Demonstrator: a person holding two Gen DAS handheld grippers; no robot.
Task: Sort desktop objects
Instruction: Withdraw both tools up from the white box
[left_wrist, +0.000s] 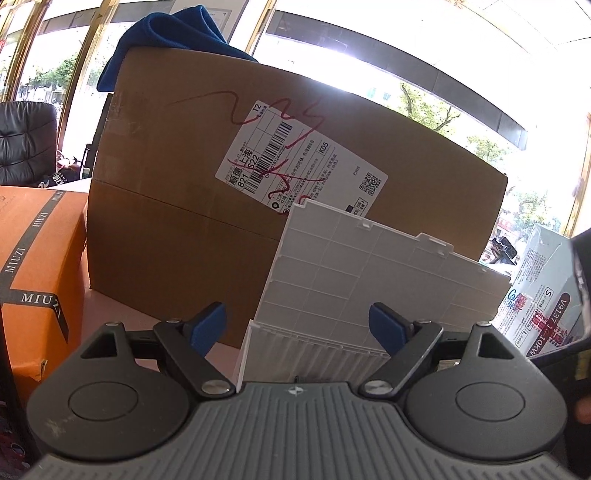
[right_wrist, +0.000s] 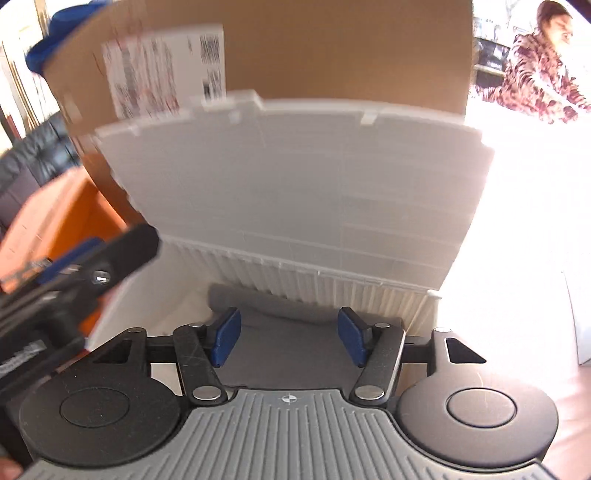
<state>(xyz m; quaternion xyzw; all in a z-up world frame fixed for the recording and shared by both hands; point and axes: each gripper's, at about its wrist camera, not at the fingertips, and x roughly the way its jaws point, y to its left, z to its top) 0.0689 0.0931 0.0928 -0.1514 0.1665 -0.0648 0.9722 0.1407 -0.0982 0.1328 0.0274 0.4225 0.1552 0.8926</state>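
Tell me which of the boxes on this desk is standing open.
The white plastic storage box right before both grippers: its ribbed lid is raised against the big brown carton. That carton and the orange MIUZI box look shut.

Each gripper, left (left_wrist: 299, 326) and right (right_wrist: 289, 338), has blue fingertip pads on black linkage arms with silver screws, round black discs, and a ribbed grey body.

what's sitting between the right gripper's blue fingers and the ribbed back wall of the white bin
A flat grey cloth-like item lies on the white plastic bin's floor there, seen in the right wrist view.
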